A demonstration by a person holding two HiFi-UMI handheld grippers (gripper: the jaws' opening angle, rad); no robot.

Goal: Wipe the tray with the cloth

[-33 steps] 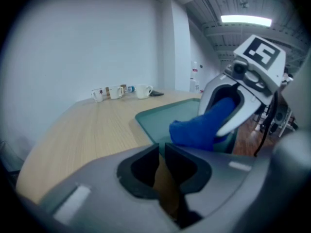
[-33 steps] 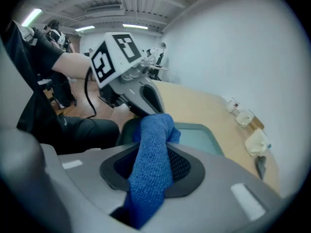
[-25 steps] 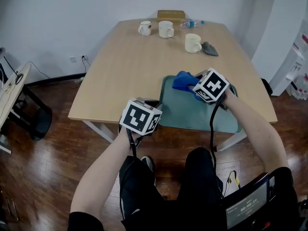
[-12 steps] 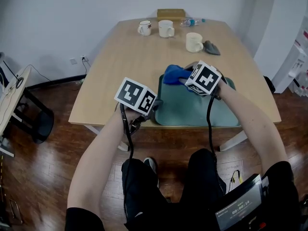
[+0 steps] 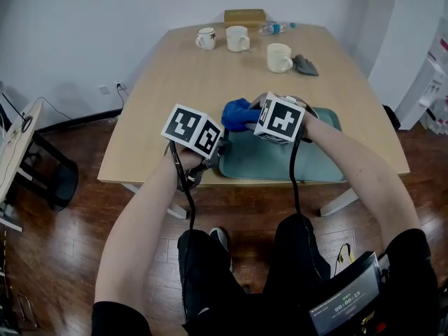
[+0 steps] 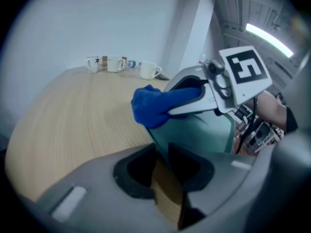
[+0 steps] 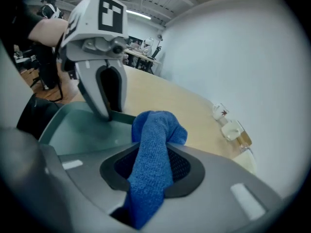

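Observation:
The green tray (image 5: 252, 161) lies at the wooden table's near edge. My right gripper (image 5: 246, 121) is shut on the blue cloth (image 5: 236, 113), which it holds at the tray's far left corner. The right gripper view shows the cloth (image 7: 153, 149) bunched between the pads and hanging out past them. My left gripper (image 5: 222, 148) sits at the tray's near left corner. Its jaws have just been closing, and the tray's rim (image 6: 160, 137) fills the gap between the pads in the left gripper view. The tray (image 7: 73, 125) shows bare green beneath the cloth.
Three mugs (image 5: 206, 38) (image 5: 236, 38) (image 5: 279, 58) stand at the far end of the table, with a grey rag (image 5: 304, 65), a plastic bottle (image 5: 274, 27) and a brown box (image 5: 244, 17). The table's front edge (image 5: 140, 179) runs just left of the left gripper.
The right gripper has carried the cloth leftward across the tray's far part. The left gripper has come up from off the table's edge to the tray's near left corner.

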